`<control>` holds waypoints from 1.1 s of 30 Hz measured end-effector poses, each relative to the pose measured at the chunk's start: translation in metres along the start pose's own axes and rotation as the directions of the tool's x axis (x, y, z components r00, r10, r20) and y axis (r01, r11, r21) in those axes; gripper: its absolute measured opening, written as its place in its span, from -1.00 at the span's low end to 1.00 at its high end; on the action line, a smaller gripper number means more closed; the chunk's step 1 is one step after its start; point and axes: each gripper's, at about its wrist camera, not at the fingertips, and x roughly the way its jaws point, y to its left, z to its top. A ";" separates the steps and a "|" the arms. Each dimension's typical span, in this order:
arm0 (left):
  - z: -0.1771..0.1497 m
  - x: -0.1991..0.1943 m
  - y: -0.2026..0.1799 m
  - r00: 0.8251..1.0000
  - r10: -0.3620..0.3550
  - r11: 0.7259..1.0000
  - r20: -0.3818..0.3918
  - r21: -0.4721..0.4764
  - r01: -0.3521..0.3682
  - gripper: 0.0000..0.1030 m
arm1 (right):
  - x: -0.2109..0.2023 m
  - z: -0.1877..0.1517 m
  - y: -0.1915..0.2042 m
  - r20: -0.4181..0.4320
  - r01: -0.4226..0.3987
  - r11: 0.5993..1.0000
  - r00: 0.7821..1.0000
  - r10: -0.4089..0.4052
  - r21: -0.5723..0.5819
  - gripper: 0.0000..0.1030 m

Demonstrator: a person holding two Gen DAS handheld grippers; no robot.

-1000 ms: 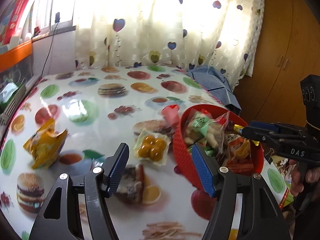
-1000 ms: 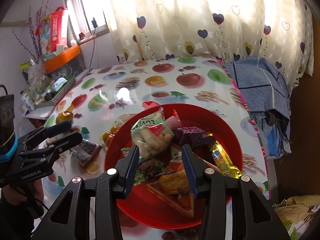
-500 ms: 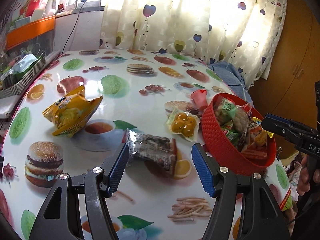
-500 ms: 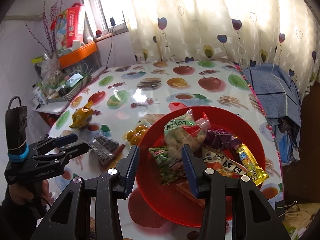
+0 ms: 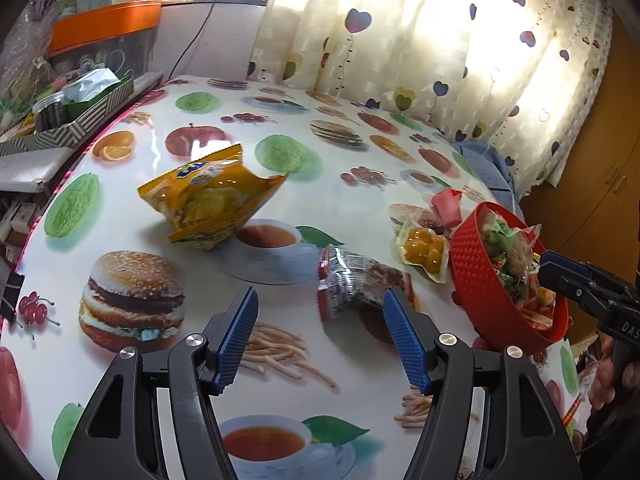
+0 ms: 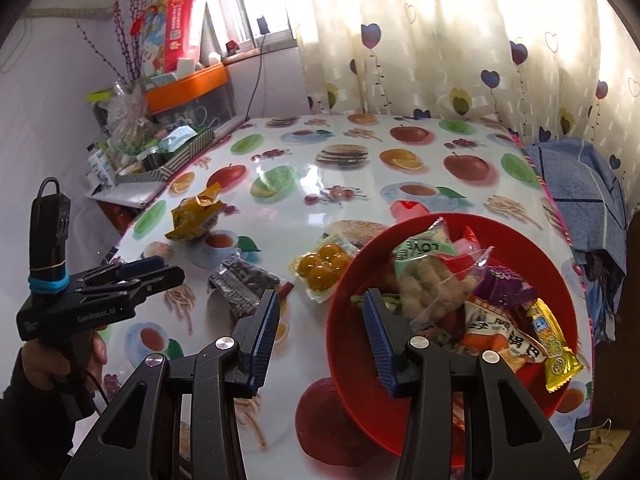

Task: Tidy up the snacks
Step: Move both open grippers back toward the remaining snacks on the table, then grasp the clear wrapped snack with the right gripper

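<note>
A red bowl (image 6: 532,256) full of snack packets sits at the table's right edge; it also shows in the left wrist view (image 5: 476,292). On the cloth lie a yellow chip bag (image 5: 208,200) (image 6: 194,218), a silver-and-dark packet (image 5: 352,280) (image 6: 244,284), a clear pack of yellow balls (image 5: 424,248) (image 6: 324,268) and a pink packet (image 5: 446,204) (image 6: 406,210). My left gripper (image 5: 320,336) (image 6: 160,274) is open and empty, just short of the silver packet. My right gripper (image 6: 322,340) (image 5: 554,266) is open and empty over the bowl's near-left rim.
The table (image 5: 120,360) wears a glossy fruit-and-burger print cloth. A striped box of clutter (image 5: 68,128) and an orange bin (image 6: 188,84) stand off the left edge. Curtains hang behind. A blue cloth (image 6: 576,184) drapes at the right, beside a wooden cabinet (image 5: 600,160).
My left gripper has swung left and back from the bowl, so the chip bag and silver packet now sit ahead. My right gripper has pulled back and left to the bowl's rim.
</note>
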 end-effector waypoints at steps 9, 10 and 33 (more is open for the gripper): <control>0.002 -0.007 0.021 1.000 0.021 0.999 0.019 -0.031 -0.021 0.28 | 0.020 0.005 0.024 -0.039 -0.049 0.996 0.998 0.046 -0.076 -0.17; 0.002 -0.008 0.023 0.999 0.024 0.999 0.023 -0.035 -0.023 0.28 | 0.023 0.006 0.028 -0.046 -0.056 0.994 0.998 0.052 -0.089 -0.17; 0.021 -0.011 0.060 0.996 0.066 0.998 0.055 -0.027 -0.065 0.28 | 0.158 0.028 0.096 -0.407 -0.237 0.850 0.913 0.029 -0.470 0.05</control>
